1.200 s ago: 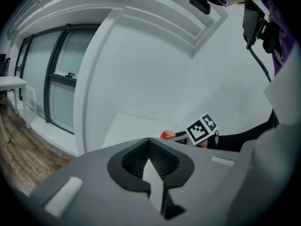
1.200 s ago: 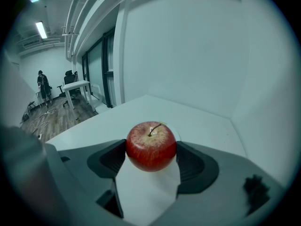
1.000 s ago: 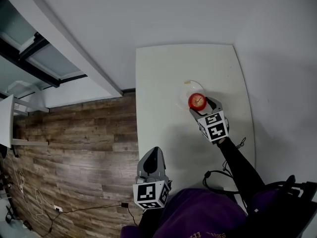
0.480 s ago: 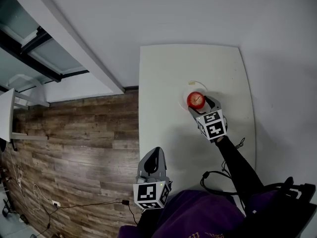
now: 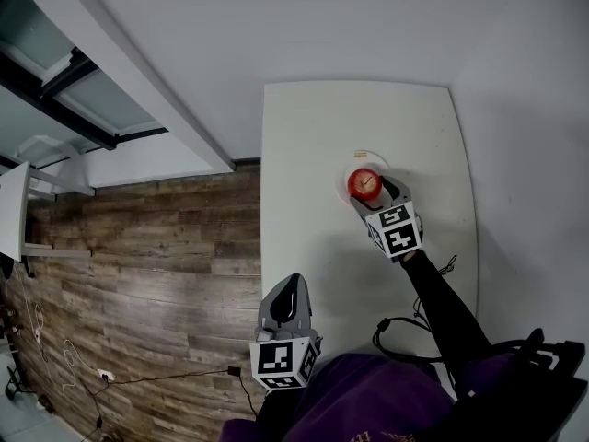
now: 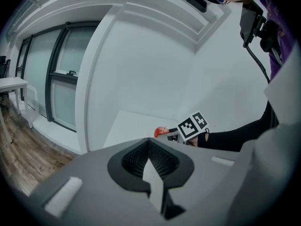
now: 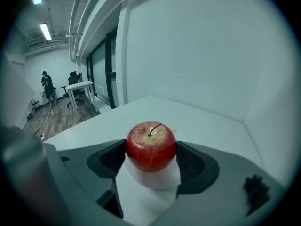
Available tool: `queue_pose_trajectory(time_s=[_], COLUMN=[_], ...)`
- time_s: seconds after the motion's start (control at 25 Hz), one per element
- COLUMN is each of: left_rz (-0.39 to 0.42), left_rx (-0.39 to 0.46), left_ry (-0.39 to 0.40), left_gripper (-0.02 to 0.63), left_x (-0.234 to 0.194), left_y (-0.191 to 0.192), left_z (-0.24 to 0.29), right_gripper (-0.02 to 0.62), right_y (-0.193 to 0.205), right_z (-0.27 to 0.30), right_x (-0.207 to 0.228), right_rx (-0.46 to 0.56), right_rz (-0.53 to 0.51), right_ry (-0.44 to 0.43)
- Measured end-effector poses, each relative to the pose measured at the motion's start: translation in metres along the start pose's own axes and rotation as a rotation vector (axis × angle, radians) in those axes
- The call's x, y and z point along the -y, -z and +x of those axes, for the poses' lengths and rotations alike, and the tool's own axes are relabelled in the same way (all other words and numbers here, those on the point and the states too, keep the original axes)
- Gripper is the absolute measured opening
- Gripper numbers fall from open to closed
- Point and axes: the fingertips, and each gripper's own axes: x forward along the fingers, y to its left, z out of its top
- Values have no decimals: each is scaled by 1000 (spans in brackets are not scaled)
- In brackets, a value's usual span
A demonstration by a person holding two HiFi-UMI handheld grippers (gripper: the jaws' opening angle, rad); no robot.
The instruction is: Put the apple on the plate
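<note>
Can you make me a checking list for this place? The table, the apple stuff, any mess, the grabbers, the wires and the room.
Surface: white table, carrying the plate.
Job's things: red apple over the white plate; whether it rests on the plate cannot be told.
Clutter: nothing seen.
Grippers: right gripper shut on the apple; left gripper shut and empty, low and away from the plate.
Cables: black cable looped by the person's right sleeve; thin wires on the floor.
Surroundings: wood floor, white wall, windows; a far-off person stands near a desk.
</note>
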Motion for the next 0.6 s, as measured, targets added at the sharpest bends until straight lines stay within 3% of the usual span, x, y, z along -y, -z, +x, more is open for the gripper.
queue_pose_trajectory(time_s=[0.6], left_rz=[6], left_rx=[10], left_ry=[30], left_gripper=[5], left_x=[8], left_y=[-2], left_z=[3], right_gripper=[350], right_y=[-4], right_z=[-14], right_x=[-2], right_rx=[33], right_rz=[9], right_ry=[-23])
